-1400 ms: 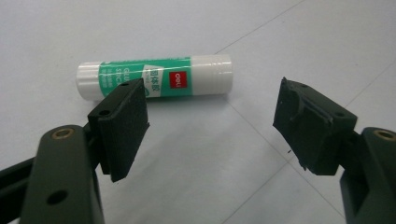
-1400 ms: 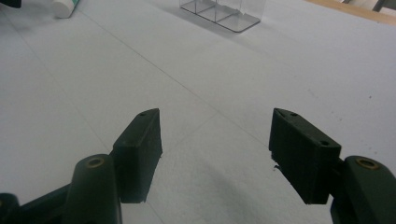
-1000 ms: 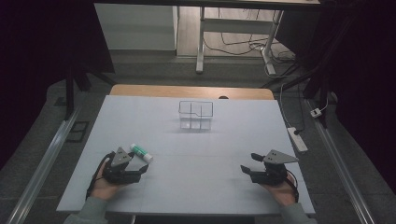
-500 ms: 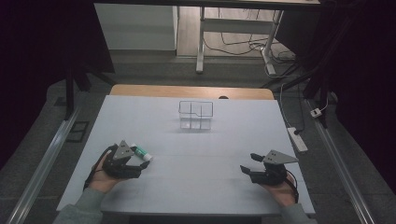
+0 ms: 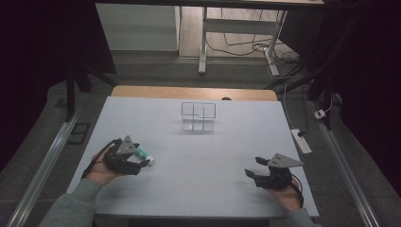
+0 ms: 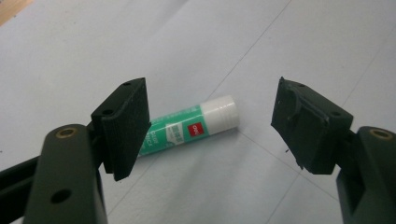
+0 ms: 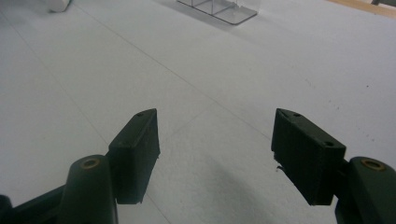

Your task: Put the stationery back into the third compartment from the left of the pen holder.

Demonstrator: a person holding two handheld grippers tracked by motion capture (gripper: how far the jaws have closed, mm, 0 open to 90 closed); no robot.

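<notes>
I brought the left gripper (image 5: 142, 161) up and in over the glue stick (image 6: 194, 128); its jaws were spread, stick lying flat on the table (image 5: 203, 189) just beyond them, ungripped. Right gripper (image 5: 253, 175) idle, jaws spread, empty. Grasp next, I'd say.

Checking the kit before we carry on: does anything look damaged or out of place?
Yes: the pad on one jaw of the left gripper looks torn and ragged, while the other is flat. The glue stick lies on its side on the table, capped and intact.
</notes>
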